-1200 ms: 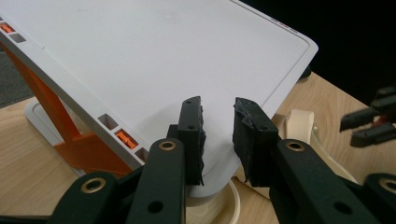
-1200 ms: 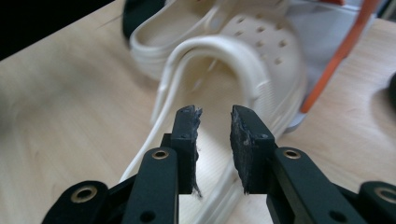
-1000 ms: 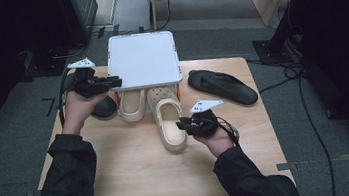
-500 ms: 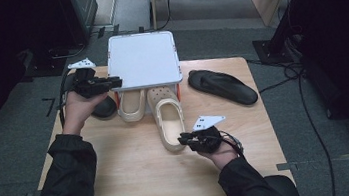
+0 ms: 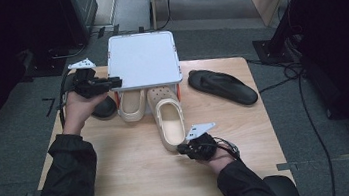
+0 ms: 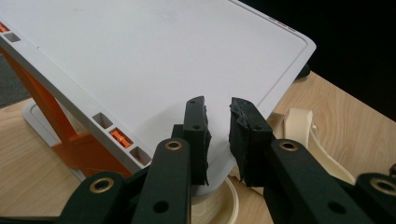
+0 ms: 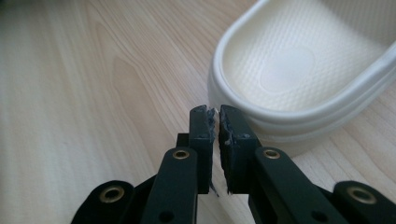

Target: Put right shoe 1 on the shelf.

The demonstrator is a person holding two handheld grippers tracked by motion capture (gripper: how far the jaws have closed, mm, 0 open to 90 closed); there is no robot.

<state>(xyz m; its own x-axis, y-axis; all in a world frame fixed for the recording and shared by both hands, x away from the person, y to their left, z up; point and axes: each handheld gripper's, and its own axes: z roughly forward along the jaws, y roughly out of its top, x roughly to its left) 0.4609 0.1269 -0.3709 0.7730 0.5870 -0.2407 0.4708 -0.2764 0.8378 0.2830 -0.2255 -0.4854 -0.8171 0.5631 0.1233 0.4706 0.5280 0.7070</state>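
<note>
A white shelf (image 5: pixel 143 59) on orange legs stands at the table's far middle. Two cream clogs lie toes-in under its front edge: the left clog (image 5: pixel 132 105) and the right clog (image 5: pixel 169 119), which sticks out farther toward me. My left gripper (image 5: pixel 110 81) hovers at the shelf's front left corner. In the left gripper view its jaws (image 6: pixel 217 105) stand a narrow gap apart above the shelf top (image 6: pixel 154 56), holding nothing. My right gripper (image 5: pixel 185 149) sits low by the right clog's heel. Its jaws (image 7: pixel 212 112) are shut and empty, just short of the heel (image 7: pixel 289 70).
A black sandal (image 5: pixel 222 86) lies on the wooden table (image 5: pixel 136 168) to the right of the shelf. Another black shoe (image 5: pixel 104 108) lies under my left hand, beside the left clog. Cables trail over the grey floor on the right.
My right gripper has drawn back from beside the right clog toward the table's near edge, ending at its heel. The left gripper and the clogs have stayed put.
</note>
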